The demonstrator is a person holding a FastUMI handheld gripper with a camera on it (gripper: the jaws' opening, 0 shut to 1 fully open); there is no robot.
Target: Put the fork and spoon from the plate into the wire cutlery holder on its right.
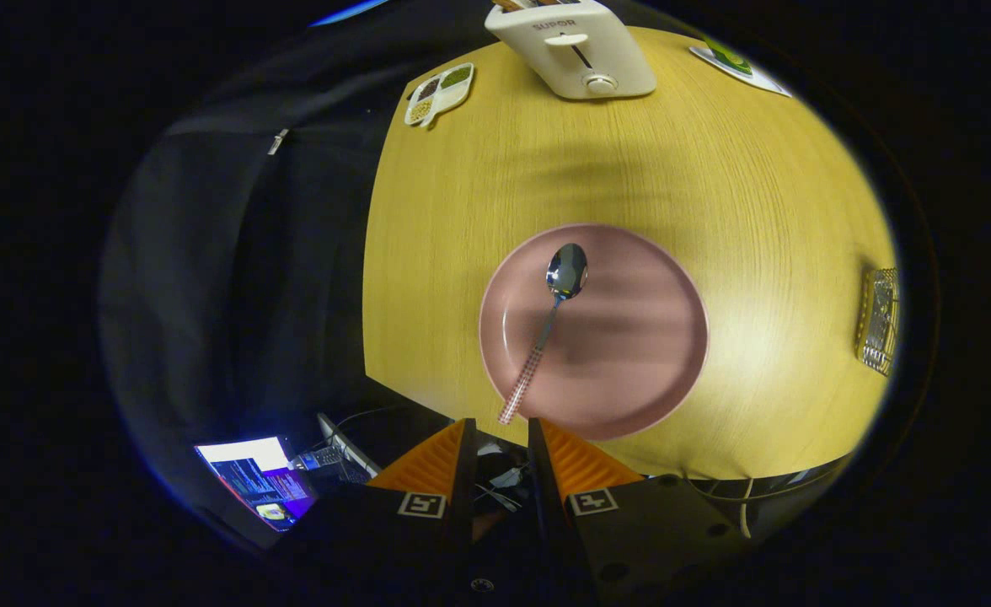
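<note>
**Spoon left on the plate, fingers empty above it**

Gripper view: my fingers (500,438) sit at the bottom centre of the frame, parted by a narrow gap and holding nothing. Just ahead of them lies the spoon (546,324) on the round pink plate (630,354), bowl pointing up the frame, its handle end over the plate's near rim, close to my tips. I see no fork on the plate. The wire cutlery holder (879,320) stands at the far right of the frame, well apart from the plate, on the yellow wood-grain table (630,169). A pale toaster (575,51) sits at top centre.

Risks, as I judge them: the spoon is polished metal, thin and lying flat on a smooth, glossy plate, so my tips could skid it or push the plate. The patterned handle looks the better hold. The holder's open mesh could snag the spoon.
</note>
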